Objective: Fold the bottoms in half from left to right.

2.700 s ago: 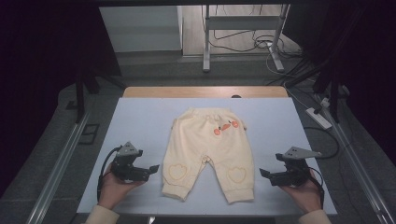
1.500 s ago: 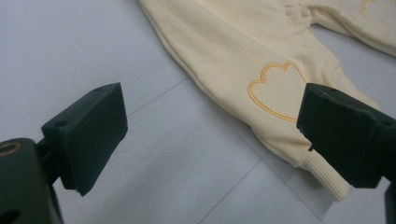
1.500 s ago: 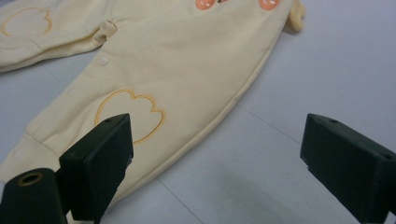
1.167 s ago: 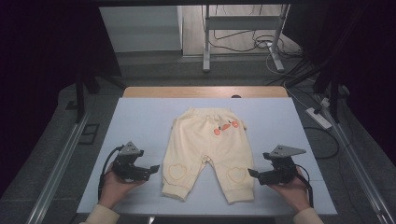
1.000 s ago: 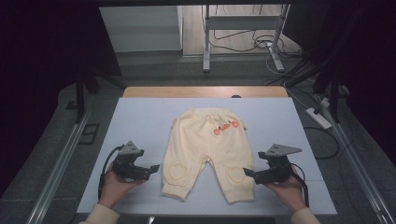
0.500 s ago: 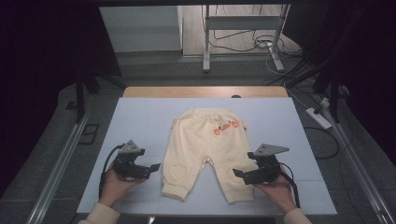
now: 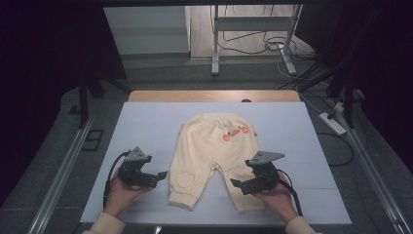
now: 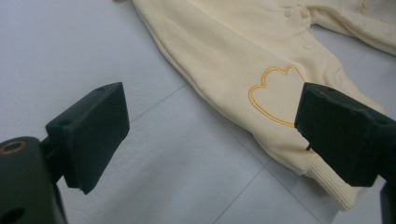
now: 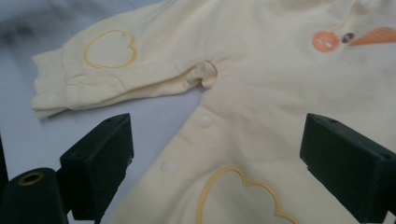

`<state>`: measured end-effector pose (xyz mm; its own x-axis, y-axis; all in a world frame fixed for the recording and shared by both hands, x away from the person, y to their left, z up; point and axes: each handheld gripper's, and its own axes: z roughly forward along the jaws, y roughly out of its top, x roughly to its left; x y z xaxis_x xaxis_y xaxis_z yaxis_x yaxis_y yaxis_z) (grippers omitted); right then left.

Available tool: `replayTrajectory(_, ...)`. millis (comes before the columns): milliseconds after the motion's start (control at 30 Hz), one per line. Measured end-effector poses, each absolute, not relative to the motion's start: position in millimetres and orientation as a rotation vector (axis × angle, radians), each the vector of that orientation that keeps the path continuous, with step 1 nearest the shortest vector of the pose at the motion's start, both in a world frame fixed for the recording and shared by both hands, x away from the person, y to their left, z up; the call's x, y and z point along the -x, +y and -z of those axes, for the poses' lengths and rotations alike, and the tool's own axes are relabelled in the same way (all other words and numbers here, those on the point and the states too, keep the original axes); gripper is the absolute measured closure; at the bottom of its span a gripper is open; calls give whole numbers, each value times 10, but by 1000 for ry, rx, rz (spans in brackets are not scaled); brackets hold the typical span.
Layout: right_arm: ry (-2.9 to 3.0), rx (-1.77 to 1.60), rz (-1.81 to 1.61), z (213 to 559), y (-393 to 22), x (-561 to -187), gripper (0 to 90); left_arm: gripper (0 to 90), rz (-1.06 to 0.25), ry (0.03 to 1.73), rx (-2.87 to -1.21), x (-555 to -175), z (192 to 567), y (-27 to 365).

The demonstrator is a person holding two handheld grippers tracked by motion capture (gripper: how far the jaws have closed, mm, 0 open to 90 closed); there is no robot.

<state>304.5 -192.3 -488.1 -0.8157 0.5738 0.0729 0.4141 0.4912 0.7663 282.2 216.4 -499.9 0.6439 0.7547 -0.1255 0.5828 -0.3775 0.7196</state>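
High view: the trousers [image 7: 212,156] lie flat and spread in the middle of the frame on the pale blue table [image 7: 146,122], waistband toward the top, both legs toward the bottom. No fold has been made, so by my reading the work is at its very start. The left gripper [image 7: 158,175] sits at lower left, just beside the leg with the heart patch [image 7: 184,178], jaws released and holding nothing. The right gripper [image 7: 238,184] at lower right reaches over the other leg, jaws also wide apart and empty.

In the left gripper view the leg cuff [image 8: 334,184] shows at lower right, partly behind one jaw. In the right gripper view the cloth lies between the jaws, with the orange print [image 9: 355,37] at upper right. Still to come: the pinch, the lift, every fold.
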Motion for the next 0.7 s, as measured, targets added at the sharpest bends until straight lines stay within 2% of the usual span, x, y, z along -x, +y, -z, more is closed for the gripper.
replayTrajectory(133, 2562, -821, -1215, 4888, -1826, -3038, 99, 98, -286, 1039, -2097, -2821, 5002, 2162)
replayTrajectory(233, 2588, -792, -1241, 4902, -1716, -3030, 144, 101, -290, 1036, -2094, -2818, 5001, 2159)
replayTrajectory(700, 2647, -689, -1212, 4946, -1291, -3002, 152, 103, -284, 1036, -2095, -2824, 5009, 2158)
